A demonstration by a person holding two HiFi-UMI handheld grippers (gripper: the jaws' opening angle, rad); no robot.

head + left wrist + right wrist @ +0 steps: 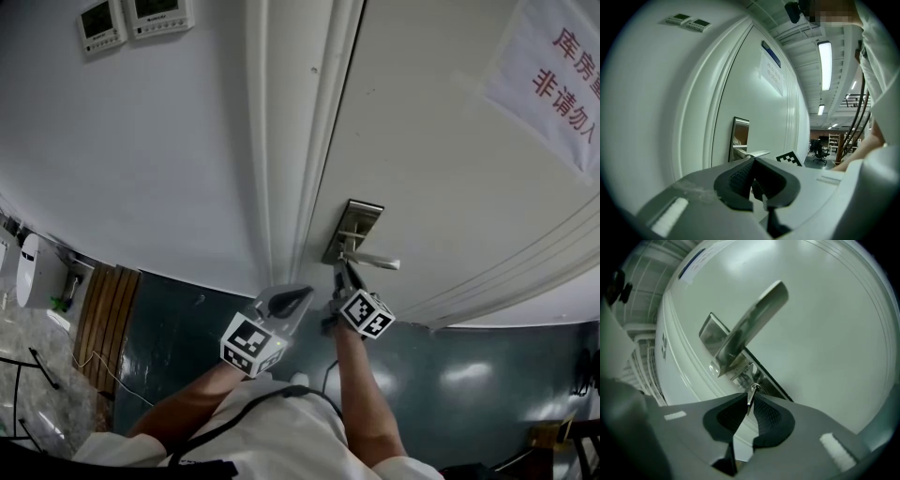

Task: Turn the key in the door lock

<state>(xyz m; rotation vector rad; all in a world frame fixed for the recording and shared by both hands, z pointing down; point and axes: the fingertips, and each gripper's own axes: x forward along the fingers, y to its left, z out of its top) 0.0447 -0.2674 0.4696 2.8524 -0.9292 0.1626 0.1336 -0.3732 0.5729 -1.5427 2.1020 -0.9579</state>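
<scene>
The white door carries a metal lock plate with a lever handle. In the right gripper view the handle slants above a small silver key that sits in the lock below it. My right gripper is shut on the key's head, pads pressed to both sides; in the head view the right gripper is at the plate's lower end. My left gripper hangs beside the door frame, left of the lock, away from it. The left gripper is shut with nothing in it.
A paper sign with red print hangs at the door's upper right. Two wall control panels sit on the white wall to the left. The dark floor lies below, with a wooden strip at the left.
</scene>
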